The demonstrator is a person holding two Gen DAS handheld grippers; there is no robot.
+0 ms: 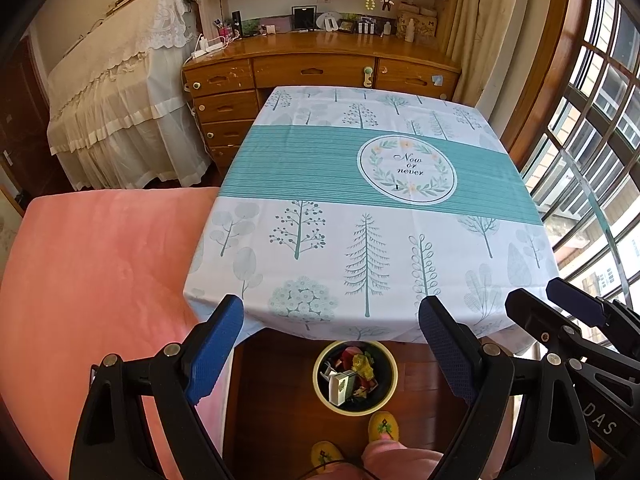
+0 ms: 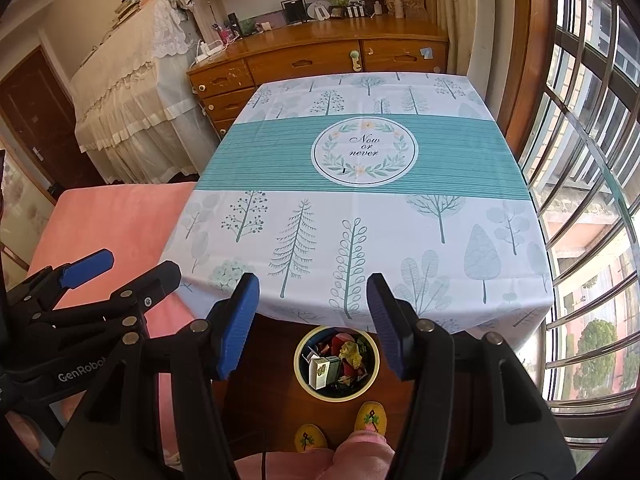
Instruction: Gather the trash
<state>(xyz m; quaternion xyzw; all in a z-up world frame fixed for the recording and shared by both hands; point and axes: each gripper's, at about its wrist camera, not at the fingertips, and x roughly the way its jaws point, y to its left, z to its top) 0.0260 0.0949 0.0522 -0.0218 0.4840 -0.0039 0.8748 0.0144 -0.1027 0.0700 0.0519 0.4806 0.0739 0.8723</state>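
Jaws on both grippers stand apart with nothing between the pads: left gripper (image 1: 331, 346) wide, right gripper (image 2: 314, 322) wide too, both angled down over the near table edge

Trash (image 1: 354, 372) sits in a yellow-rimmed bin (image 1: 320, 390) on the wood floor (image 1: 276, 400), just below the tablecloth's near overhang. Bin's far rim is hidden under that hanging cloth in both views. Contents: a small white carton, crumpled yellow wrapper, red bits; the rest too dark and small to sort out

2 yellow slippers (image 1: 383, 426) and pink trouser legs stand right beside the bin; legs are cut off at the frame bottom

Table (image 1: 304, 240) carries only its tree-print cloth with a teal band and a "Now or never" wreath. Pink bed cover (image 1: 100, 272) butts against the table's left side; window grille (image 2: 580, 200) runs close along its right. Open floor is a narrow strip between bed and window

Left wrist view catches the right gripper at its right margin, partly cropped. Right wrist view shows the left gripper at its left margin with "GenRobot" lettering, plus a brown door (image 2: 36, 120) the other view barely shows. Wooden desk (image 1: 320, 68) with clutter sits behind the table; small items on it are hard to identify
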